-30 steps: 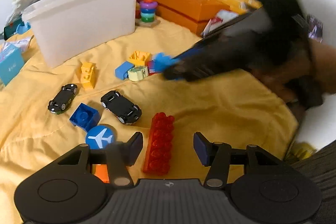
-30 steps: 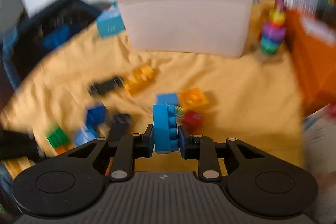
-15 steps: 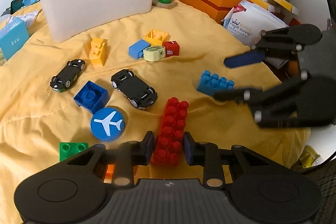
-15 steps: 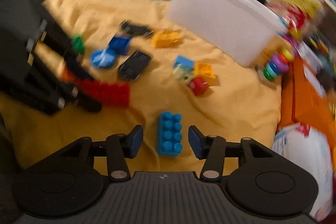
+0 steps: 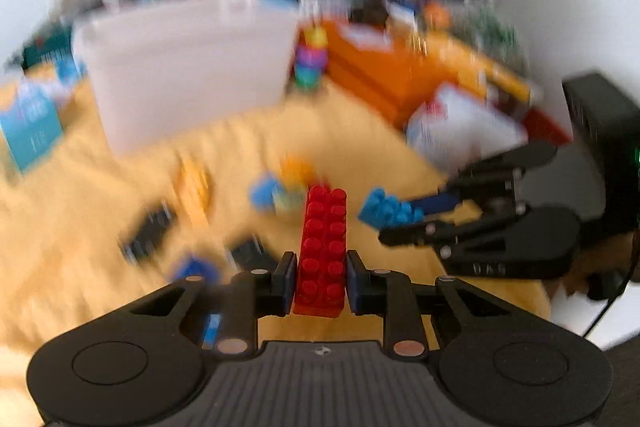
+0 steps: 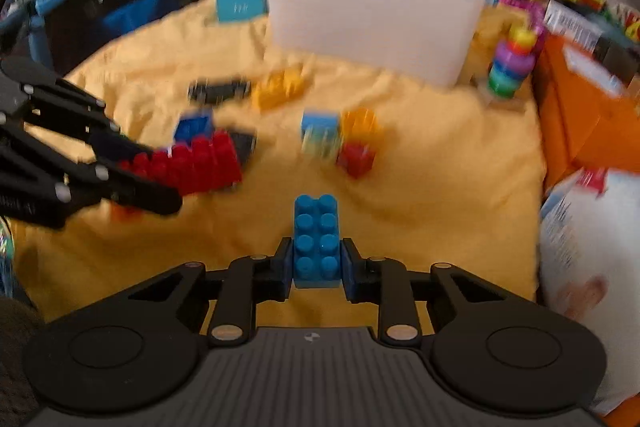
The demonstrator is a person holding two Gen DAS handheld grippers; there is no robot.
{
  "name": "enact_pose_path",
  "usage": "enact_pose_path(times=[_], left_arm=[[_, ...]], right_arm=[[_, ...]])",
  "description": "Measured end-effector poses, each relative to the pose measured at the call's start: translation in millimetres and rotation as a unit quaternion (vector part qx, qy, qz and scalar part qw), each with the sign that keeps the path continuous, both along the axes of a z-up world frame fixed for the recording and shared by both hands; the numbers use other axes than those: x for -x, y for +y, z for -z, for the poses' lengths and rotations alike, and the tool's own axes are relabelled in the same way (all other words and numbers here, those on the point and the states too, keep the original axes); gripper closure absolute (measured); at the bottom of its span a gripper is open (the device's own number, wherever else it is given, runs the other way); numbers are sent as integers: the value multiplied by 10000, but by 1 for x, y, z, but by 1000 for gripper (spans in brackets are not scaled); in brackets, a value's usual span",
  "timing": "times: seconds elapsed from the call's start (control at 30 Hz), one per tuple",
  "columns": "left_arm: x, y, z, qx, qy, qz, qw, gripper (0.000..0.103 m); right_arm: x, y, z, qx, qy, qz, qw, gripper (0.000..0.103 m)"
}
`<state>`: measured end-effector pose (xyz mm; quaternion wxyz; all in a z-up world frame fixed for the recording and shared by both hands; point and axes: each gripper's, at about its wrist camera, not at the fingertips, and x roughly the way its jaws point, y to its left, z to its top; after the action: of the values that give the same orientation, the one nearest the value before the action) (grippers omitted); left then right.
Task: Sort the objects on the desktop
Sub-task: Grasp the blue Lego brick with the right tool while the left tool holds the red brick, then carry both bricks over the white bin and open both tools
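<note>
My left gripper (image 5: 318,283) is shut on a long red brick (image 5: 323,247) and holds it above the yellow cloth (image 5: 100,207). My right gripper (image 6: 316,267) is shut on a blue brick (image 6: 316,239), also lifted. Each gripper shows in the other's view: the right one with the blue brick (image 5: 390,213) at the right, the left one with the red brick (image 6: 192,163) at the left. A white bin (image 5: 188,67) stands at the back, also seen in the right wrist view (image 6: 372,7). Both views are motion-blurred.
Loose bricks lie mid-cloth: blue (image 6: 320,125), orange (image 6: 360,123), red (image 6: 356,159), yellow (image 6: 280,89). A black toy car (image 6: 220,89), a ring stacker (image 6: 510,67), orange boxes (image 6: 580,99), a white bag (image 6: 592,247) and a blue box (image 6: 240,1) surround them.
Both grippers have shut on their bricks and lifted them off the cloth: the left on the red brick, the right on the blue brick it had released half a second ago.
</note>
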<state>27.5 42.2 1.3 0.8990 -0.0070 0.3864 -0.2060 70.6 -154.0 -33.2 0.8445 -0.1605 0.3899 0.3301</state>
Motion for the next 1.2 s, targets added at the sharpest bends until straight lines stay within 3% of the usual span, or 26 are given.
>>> enact_pose_path(times=[0.13,0.3,0.47,0.57,0.67,0.83,0.9,1.0,1.07,1.2], left_arm=[[-31,16,-48,-6,-665,-154,9977,74],[-85,34,-96,-210,-1383,-316,9897,74],[-146,49,-117,-215,-1650,-676,9837,74],[-182,56,-112,-358,-1562,-871,9832,74],[-215,61,-91,-427,-1342,-1027,9847,74],[-248,53,-44,-491,-698,-1213,9889,71],[-247,52,-37,-501,-610,-1145,9903,65],[-230,51,-41,-701,-862,-1037,9884,49],[-219,51,-47,-726,-1012,-1079,9863,48],[-187,48,-57,-724,-1173,-1004,9854,42]], right_arm=[[-19,4,-39,-359,-505,129,9980,76],[-52,4,-92,-988,-1306,463,9854,76],[-107,15,-128,-1539,-1599,727,9724,76],[-145,33,-137,-1627,-1598,949,9690,76],[-181,47,-136,-1934,-1192,1211,9663,76],[-215,79,-108,-1569,-898,1477,9724,74],[-222,89,-93,-1347,-787,1522,9760,66],[-216,87,-86,-1282,-781,1561,9763,60],[-209,82,-88,-1325,-801,1567,9754,53],[-192,72,-94,-1517,-772,1401,9754,53]])
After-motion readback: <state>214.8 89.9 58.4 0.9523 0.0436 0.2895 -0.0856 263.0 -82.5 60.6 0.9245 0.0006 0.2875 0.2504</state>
